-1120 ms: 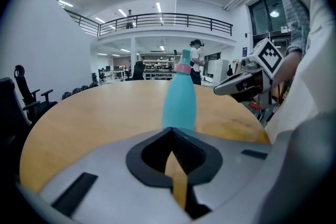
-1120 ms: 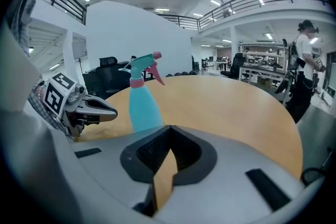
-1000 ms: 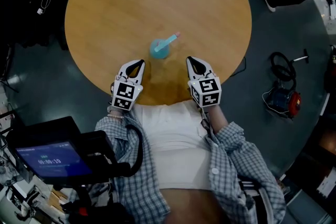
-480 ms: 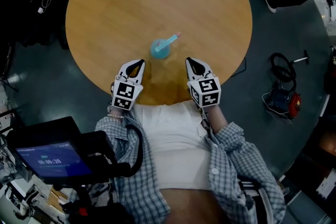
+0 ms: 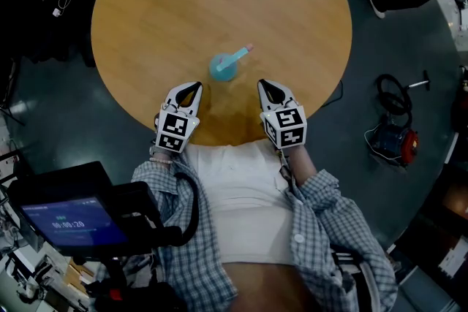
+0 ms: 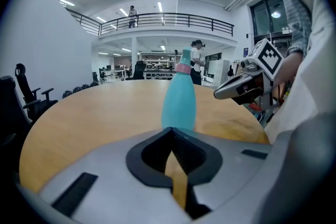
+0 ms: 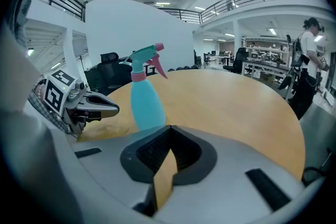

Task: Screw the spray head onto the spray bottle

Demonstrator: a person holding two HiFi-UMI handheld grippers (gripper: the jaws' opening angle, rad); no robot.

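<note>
A light-blue spray bottle (image 5: pixel 224 67) stands upright on the round wooden table (image 5: pixel 219 4), its teal spray head (image 7: pixel 144 55) with a pink collar and pink trigger sitting on its neck. The same spray bottle (image 6: pixel 178 97) (image 7: pixel 147 105) shows in both gripper views. My left gripper (image 5: pixel 191 88) rests near the table's front edge, left of the bottle, shut and holding nothing. My right gripper (image 5: pixel 265 85) sits to the bottle's right, also shut and holding nothing. Neither touches the bottle.
The person's plaid sleeves and white shirt (image 5: pixel 245 193) are at the table's front edge. A screen (image 5: pixel 69 223) sits at the lower left. Cables and a red-and-blue device (image 5: pixel 395 139) lie on the dark floor to the right.
</note>
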